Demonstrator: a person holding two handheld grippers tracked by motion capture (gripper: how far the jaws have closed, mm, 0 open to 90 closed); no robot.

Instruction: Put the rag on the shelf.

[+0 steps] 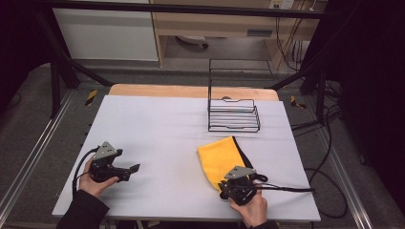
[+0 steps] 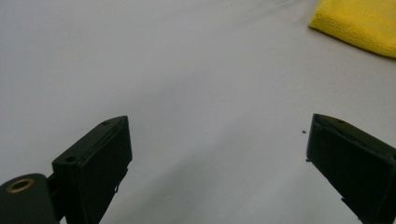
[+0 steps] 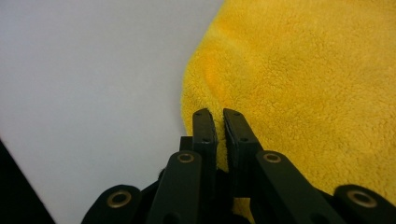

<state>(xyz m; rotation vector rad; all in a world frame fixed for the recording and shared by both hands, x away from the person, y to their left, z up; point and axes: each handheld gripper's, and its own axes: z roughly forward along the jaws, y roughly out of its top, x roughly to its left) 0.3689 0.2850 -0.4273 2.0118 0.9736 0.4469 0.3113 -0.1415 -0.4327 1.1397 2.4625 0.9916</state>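
High view: your right gripper [image 1: 228,190] sits at the lower right of the frame, at the near edge of the yellow cloth [image 1: 218,157], which lies flat just below the wire rack [image 1: 233,114]. In the right gripper view the jaws are pinched together on a fold of the cloth's edge — so the grasp looks made, while lifting and moving it are still to do. Your left gripper [image 1: 135,168] rests at lower left, jaws wide apart on nothing — well apart from the cloth.

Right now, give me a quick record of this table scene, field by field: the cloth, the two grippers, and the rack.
cloth: yellow cloth, folded, flat on the white table, near the front right
right gripper: right gripper, jaws closed on the near edge of the cloth
left gripper: left gripper, jaws wide apart over bare table, nothing between them
rack: black wire rack, empty, behind the cloth
hands: one on each gripper
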